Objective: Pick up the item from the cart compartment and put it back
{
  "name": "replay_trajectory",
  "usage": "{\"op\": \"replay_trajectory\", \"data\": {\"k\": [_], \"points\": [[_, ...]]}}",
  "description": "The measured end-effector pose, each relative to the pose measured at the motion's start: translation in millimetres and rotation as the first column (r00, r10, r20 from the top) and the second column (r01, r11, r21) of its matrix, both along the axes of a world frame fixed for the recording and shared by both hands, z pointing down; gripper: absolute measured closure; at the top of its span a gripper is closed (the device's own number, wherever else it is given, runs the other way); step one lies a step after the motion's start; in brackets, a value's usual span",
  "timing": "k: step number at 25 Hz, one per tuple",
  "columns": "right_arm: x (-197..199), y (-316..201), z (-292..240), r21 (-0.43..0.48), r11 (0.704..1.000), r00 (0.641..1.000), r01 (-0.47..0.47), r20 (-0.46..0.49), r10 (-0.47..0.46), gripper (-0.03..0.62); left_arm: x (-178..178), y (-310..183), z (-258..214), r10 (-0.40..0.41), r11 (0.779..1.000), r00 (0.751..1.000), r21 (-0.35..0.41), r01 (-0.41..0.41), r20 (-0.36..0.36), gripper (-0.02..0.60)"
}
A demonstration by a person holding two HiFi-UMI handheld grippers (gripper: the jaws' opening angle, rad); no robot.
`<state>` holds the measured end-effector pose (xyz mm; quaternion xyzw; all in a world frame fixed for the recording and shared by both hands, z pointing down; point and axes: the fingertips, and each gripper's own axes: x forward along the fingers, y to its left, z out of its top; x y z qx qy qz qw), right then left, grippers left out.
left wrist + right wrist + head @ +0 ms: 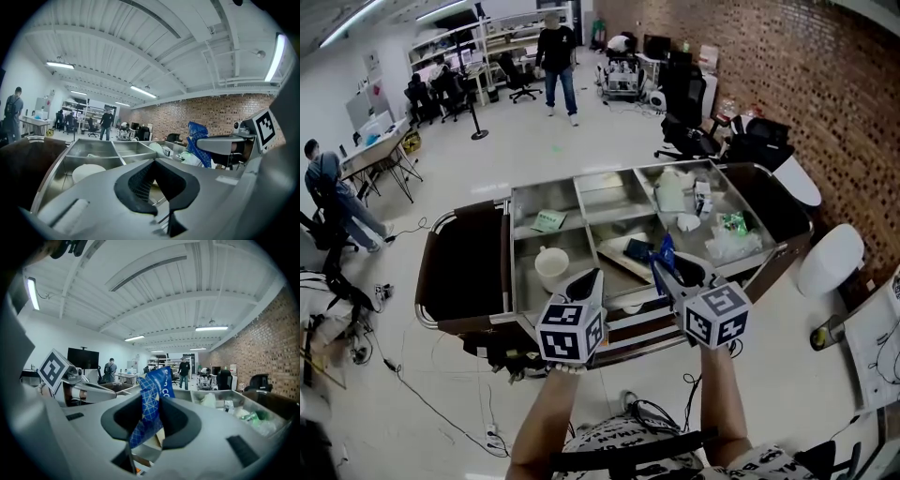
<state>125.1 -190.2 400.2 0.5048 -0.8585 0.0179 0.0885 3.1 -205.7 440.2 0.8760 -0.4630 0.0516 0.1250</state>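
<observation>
A blue packet with a white grid print [664,251] stands pinched between the jaws of my right gripper [661,267], just above the cart's front middle compartment. In the right gripper view the blue packet [152,399] sticks up between the black pads of the right gripper [157,420]. My left gripper [589,279] hovers beside it over the front left compartment, jaws together and holding nothing. The left gripper view shows the left gripper [157,183] empty, with the packet [199,140] to its right.
The steel cart [609,172] has several compartments. A white bowl [551,265] sits front left and a green packet [548,220] back left. White bags and small packs [703,211] fill the right side. Office chairs [689,131] and a standing person [555,56] are beyond.
</observation>
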Motion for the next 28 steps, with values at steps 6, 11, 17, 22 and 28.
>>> {"op": "replay_trajectory", "data": {"k": [6,11,17,22,28], "points": [[1,-34,-39,0.039,0.999,0.997,0.022,-0.077,-0.019,0.469,3,-22,-29,-0.019,1.0,1.0,0.001,0.019,0.004,0.581],[1,-61,-66,0.058,0.998,0.992,0.028,-0.122,-0.021,0.468,3,-43,-46,-0.048,0.999,0.999,0.012,0.048,0.012,0.581],[-5,-96,-81,0.053,0.998,0.985,0.039,-0.172,-0.03,0.468,5,-66,-55,-0.042,0.999,0.999,0.016,0.042,-0.003,0.581],[-11,-129,-73,0.01,0.999,0.972,0.054,-0.228,-0.05,0.468,7,-83,-51,-0.038,0.999,0.999,-0.006,0.038,-0.013,0.581],[-15,-169,-61,-0.061,0.996,0.968,0.065,-0.238,-0.078,0.468,4,-111,-38,-0.052,0.996,0.998,-0.07,0.049,-0.034,0.581]]}}
